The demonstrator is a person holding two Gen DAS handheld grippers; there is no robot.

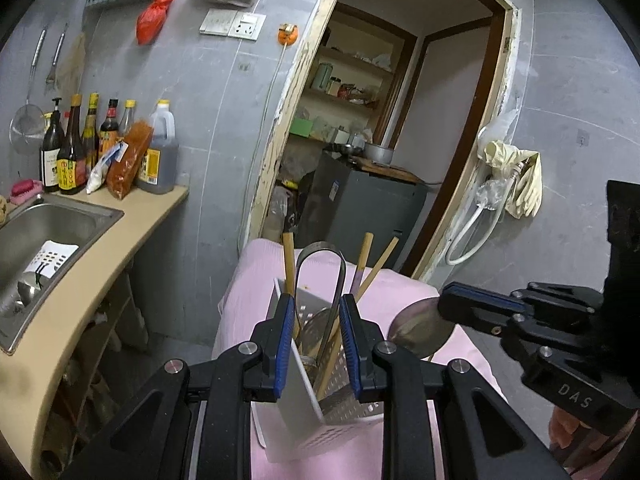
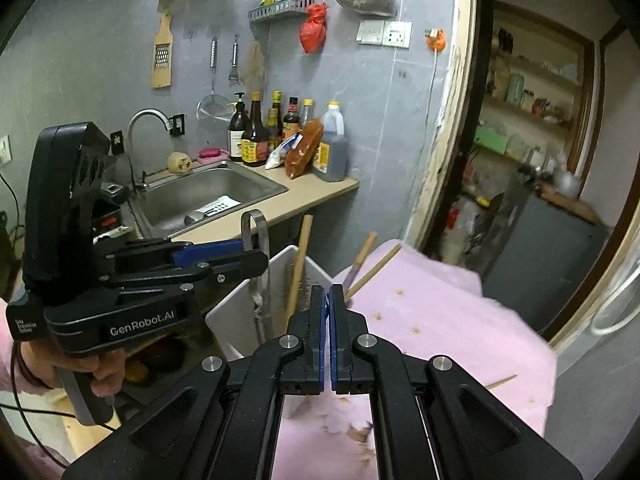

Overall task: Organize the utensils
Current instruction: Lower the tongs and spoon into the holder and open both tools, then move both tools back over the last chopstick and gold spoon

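Your left gripper [image 1: 316, 344] straddles the white utensil holder [image 1: 304, 400] at lower centre, jaws apart around its light, stiff, tippy walls, so grip low, while your right gripper [image 2: 328, 340] sits closed and empty just beside it.

You get dim, flat indoor light; fisheye bends walls near the rim, with motion blur at three o'clock.

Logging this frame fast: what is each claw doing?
Left claw: open, straddling the white utensil holder, gripping nothing.
Right claw: closed, empty as far as visible.
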